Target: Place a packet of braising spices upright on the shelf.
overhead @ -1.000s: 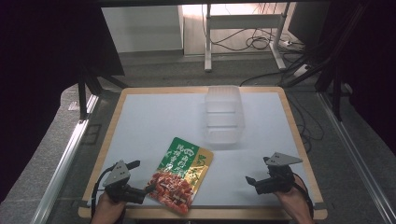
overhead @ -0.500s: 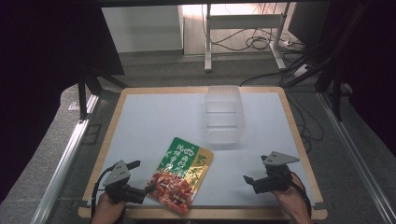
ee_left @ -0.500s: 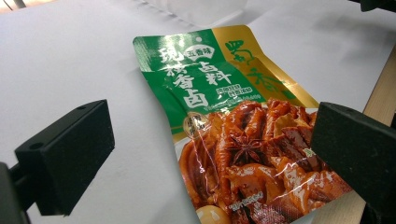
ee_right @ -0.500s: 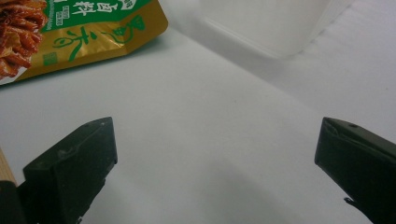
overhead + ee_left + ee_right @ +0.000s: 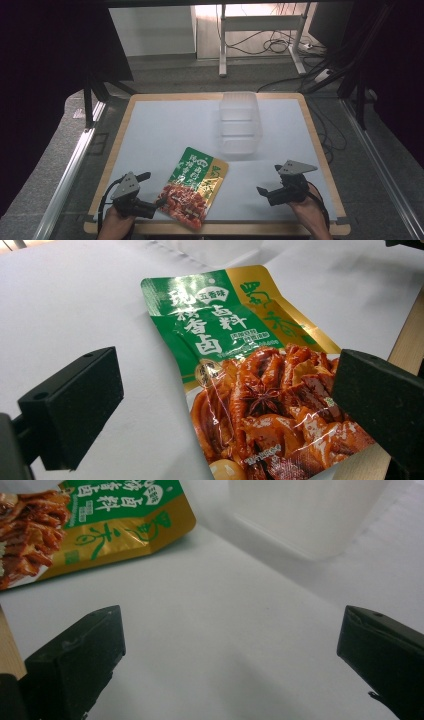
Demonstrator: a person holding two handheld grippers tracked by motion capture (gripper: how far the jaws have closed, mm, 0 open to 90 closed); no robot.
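STEP: approach, pre-grasp | L tongs wide, jaws astride sauce pouch at counter near edge | R tongs wide, idle | NEXT: you'd close L on pouch corner, judged.

The left gripper sits low at the near left corner of the table, held in the person's left hand, its jaws spread wide and pointing toward the table's middle. The right gripper hovers near the table's near right corner, gripped by the right hand, jaws likewise wide apart and aimed leftward across the table.
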